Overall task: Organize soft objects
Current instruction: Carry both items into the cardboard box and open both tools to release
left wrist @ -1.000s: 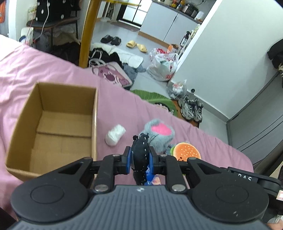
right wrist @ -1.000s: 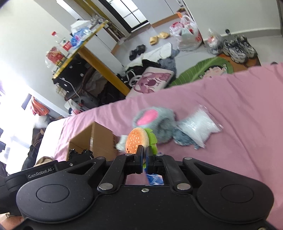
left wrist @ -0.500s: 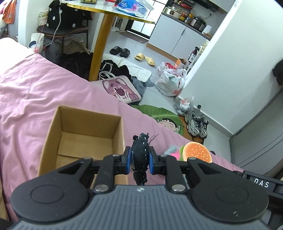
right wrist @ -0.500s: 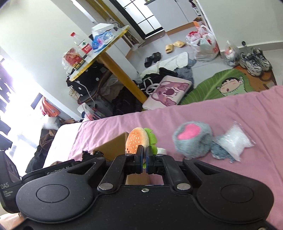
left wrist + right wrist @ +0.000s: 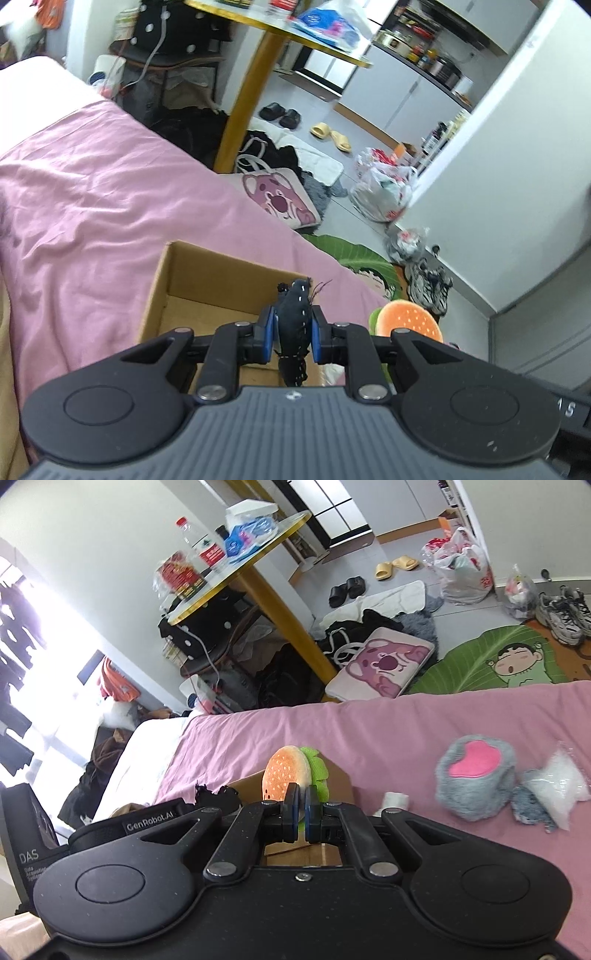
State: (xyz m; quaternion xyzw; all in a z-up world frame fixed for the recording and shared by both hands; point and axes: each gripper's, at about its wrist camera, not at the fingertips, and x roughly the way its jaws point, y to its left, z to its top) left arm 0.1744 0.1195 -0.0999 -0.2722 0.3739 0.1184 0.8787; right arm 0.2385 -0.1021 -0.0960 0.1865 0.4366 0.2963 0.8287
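Two toys are in hand at once, each pinched upright so it can drop straight down. Nearest, the left gripper [image 5: 293, 338] has its fingers clamped on a dark stitched toy [image 5: 294, 317], held just above the right-hand wall of the open box [image 5: 207, 280]. The right gripper [image 5: 301, 812] has its fingers pressed nearly together on the lower edge of the burger plush [image 5: 288, 771], which stands over the box's near corner [image 5: 338, 779]. Both hover at the rim, apparently so the toys can be let go inside. The box looks empty where its floor shows, with plenty of room, though its walls stand close under both grippers. Beyond it on the pink bed [image 5: 406, 720] lie a small white roll [image 5: 395, 799], a grey plush with a pink heart [image 5: 474, 779] and a clear bag [image 5: 561, 786], all well apart from the box. Farther off, the bed edge falls to the cluttered floor.
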